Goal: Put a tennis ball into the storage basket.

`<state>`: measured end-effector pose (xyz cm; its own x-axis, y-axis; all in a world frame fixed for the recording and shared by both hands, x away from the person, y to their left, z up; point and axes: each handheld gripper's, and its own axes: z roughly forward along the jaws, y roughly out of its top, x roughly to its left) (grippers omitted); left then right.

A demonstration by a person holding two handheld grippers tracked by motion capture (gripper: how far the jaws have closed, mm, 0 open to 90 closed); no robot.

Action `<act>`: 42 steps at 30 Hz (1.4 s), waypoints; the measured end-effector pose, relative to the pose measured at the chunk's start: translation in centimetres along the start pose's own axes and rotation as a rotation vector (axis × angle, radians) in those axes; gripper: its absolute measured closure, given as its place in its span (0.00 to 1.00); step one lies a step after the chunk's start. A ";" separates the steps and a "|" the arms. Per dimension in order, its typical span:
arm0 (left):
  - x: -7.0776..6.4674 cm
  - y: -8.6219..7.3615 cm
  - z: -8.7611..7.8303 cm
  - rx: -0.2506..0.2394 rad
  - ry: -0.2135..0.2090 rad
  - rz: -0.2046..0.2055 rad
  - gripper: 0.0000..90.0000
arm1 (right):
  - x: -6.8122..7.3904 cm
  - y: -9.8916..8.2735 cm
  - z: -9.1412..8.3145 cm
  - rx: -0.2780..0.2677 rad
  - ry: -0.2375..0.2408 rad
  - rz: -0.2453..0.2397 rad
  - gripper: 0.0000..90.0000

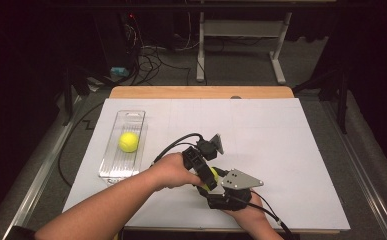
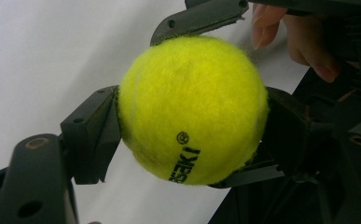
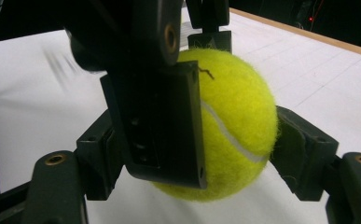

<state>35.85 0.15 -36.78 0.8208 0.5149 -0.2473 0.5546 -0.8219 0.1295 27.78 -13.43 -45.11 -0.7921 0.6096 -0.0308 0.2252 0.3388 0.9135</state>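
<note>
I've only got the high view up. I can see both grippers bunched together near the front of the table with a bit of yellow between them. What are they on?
Observer: A tennis ball. The left gripper pinches it, pads on opposite sides.
Operator: And the right one?
Observer: The right gripper is shut on the same ball, one jaw on each side in its own view.
Operator: Any marking on the ball?
Observer: Black printed lettering with a small registered mark, seen in the left gripper view.
</note>
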 end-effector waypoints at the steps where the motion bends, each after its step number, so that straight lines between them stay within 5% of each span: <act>1: 0.0 0.0 0.0 -0.003 0.003 0.001 0.30 | 0.0 0.0 0.0 0.005 0.001 0.004 0.30; 3: 0.0 -0.1 -0.2 0.007 0.014 0.009 0.30 | -0.2 0.0 0.1 -0.001 0.009 0.015 0.28; 8: 1.1 -0.7 -1.1 -0.017 0.052 -0.036 0.30 | -0.6 -0.3 0.0 0.034 -0.006 0.023 0.05; 11: 2.2 -1.4 -1.8 -0.020 0.072 -0.067 0.30 | -1.4 -0.8 -0.3 0.042 -0.030 0.034 0.00; 21: 6.3 -4.6 -5.2 -0.023 0.138 -0.175 0.30 | -5.5 -2.5 -4.1 0.040 -0.186 0.083 0.00; 31: 10.6 -9.7 -9.4 -0.038 0.199 -0.308 0.30 | -8.8 -4.8 -8.9 0.048 -0.305 0.121 0.00; 42: 14.1 -14.3 -9.7 0.010 0.236 -0.439 0.30 | -10.2 -6.1 -11.2 0.046 -0.360 0.145 0.00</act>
<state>40.85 21.53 -32.77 0.5197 0.8528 -0.0518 0.8542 -0.5173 0.0527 28.12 -29.73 -45.77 -0.5028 0.8629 -0.0505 0.3519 0.2577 0.8999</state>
